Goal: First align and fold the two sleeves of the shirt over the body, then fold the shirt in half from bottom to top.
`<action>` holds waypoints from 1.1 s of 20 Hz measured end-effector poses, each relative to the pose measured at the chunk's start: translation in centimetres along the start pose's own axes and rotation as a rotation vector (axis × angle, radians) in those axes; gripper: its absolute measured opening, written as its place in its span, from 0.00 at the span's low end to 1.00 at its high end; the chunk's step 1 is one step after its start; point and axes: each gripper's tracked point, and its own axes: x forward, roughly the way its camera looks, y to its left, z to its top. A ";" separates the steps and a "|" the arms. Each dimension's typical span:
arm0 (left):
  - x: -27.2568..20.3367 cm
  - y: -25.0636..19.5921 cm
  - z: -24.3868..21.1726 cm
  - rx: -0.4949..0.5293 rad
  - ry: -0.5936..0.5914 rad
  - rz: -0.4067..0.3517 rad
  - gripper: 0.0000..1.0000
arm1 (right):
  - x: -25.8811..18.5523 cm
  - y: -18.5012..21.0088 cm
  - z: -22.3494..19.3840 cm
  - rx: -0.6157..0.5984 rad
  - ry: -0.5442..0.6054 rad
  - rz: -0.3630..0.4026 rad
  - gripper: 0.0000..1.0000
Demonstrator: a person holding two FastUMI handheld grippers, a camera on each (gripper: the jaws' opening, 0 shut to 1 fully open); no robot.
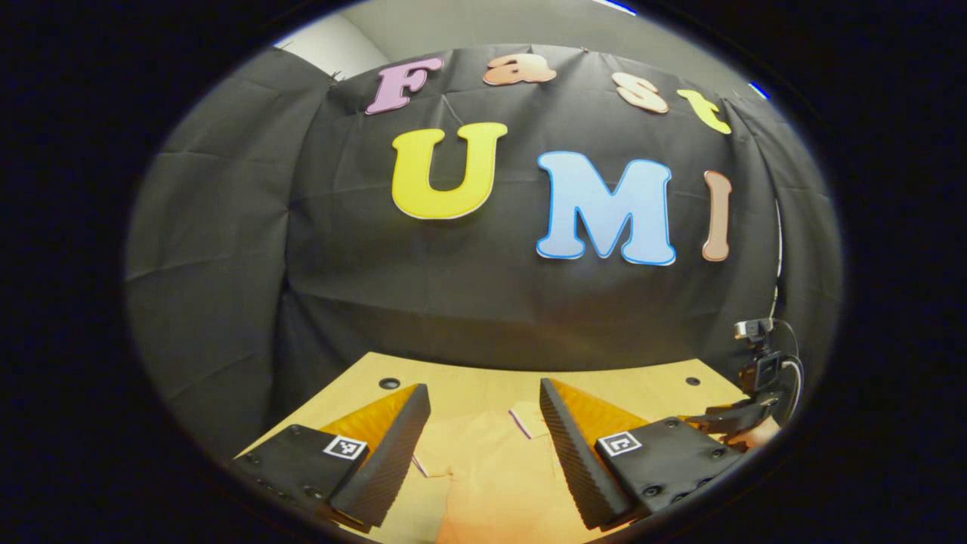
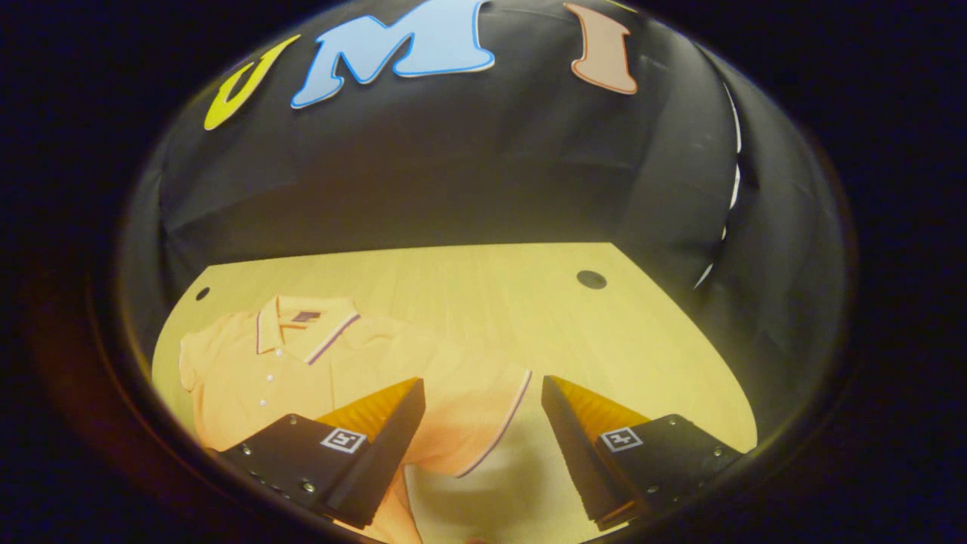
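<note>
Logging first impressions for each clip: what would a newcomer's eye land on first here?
First the orange shirt, lying flat on the left of the wooden table in the right gripper view, collar toward the wall and one sleeve spread out. That sleeve's striped hem sits between the fingers of the open right gripper. In the left gripper view, the open left gripper hangs over the shirt, with the other gripper at far right.

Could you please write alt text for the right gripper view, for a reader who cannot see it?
An orange polo shirt lies flat on a light wooden table, collar toward the booth's black cloth wall, one short sleeve spread out toward the camera. The right gripper hangs open at the bottom of the picture, its fingers apart above that sleeve's striped hem.
</note>
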 end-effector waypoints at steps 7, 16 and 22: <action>-0.8 -0.2 -1.7 -0.007 0.039 0.020 0.94 | 4.2 -0.8 -2.4 0.061 0.113 -0.016 0.97; -2.2 -1.4 -2.3 -0.043 0.043 0.037 0.94 | 4.8 -0.9 -3.5 0.064 0.163 0.003 0.65; -4.8 -1.3 -2.5 -0.054 0.027 0.080 0.94 | 4.5 -0.4 -3.1 0.103 0.183 0.028 0.04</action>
